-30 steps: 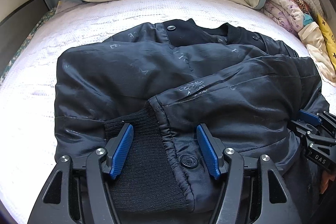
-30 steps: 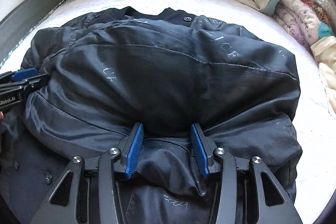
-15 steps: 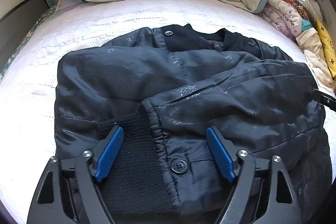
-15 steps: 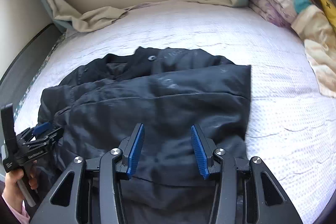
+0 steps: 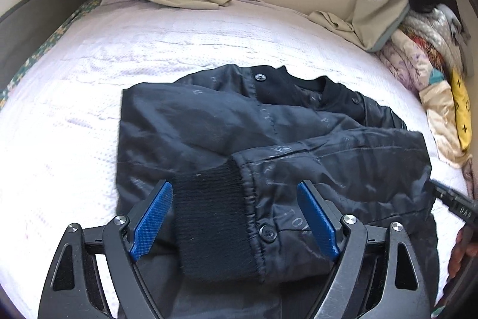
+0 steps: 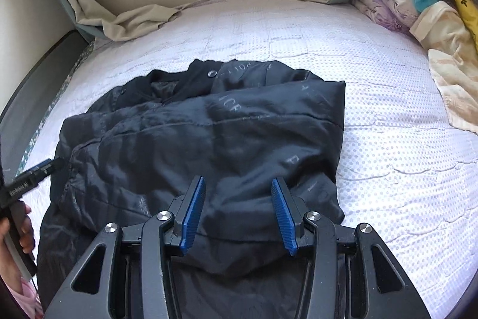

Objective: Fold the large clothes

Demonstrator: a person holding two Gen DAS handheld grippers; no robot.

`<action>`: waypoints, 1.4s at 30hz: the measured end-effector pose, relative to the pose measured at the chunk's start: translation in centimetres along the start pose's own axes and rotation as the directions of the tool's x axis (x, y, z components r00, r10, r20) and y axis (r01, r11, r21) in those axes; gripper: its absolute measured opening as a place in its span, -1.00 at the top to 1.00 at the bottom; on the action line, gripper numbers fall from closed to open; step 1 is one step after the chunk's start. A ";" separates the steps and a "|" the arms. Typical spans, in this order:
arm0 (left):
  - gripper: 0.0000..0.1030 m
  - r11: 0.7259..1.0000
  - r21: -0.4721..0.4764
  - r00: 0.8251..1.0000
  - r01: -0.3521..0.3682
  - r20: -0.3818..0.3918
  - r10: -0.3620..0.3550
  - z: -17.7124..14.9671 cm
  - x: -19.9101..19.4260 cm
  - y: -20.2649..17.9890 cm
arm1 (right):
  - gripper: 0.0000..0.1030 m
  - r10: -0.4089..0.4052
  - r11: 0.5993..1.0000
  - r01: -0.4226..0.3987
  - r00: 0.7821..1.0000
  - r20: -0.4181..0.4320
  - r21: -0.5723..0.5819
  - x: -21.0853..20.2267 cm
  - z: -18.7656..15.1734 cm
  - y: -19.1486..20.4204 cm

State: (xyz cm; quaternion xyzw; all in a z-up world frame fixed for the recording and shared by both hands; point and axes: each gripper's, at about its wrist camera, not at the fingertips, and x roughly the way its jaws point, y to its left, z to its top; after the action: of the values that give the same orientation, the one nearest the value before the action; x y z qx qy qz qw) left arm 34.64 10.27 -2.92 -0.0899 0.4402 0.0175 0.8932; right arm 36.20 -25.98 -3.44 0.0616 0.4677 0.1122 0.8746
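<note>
While the left hand-held gripper (image 5: 236, 217) is opening above the knit cuff (image 5: 213, 217), gripping nothing, and the right hand-held gripper (image 6: 237, 214) hangs half-open and empty, the black jacket (image 6: 209, 145) lies mid-bed (image 6: 373, 109); next, likely pinch the hem at six o'clock and carry it evenly toward the collar at twelve.

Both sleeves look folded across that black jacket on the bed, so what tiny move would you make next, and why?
Probably lower both tongs to the near hem of the jacket and grip it, ready to fold it up toward the collar. Left tongs are opening; right tongs grip nothing, and the sleeves are already crossed over the body.
</note>
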 end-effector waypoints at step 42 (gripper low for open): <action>-0.72 0.973 0.176 0.989 -0.148 -0.004 0.151 -7.0 -8.5 2.5 | -0.36 0.082 0.958 -0.028 0.981 -0.177 0.286 -5.8 -9.0 -7.5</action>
State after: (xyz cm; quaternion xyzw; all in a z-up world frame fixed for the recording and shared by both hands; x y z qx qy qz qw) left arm 23.68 11.96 -0.73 0.0224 0.4532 0.0448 0.8900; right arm 26.67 -34.74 -5.33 0.1881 0.5569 0.0740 0.8056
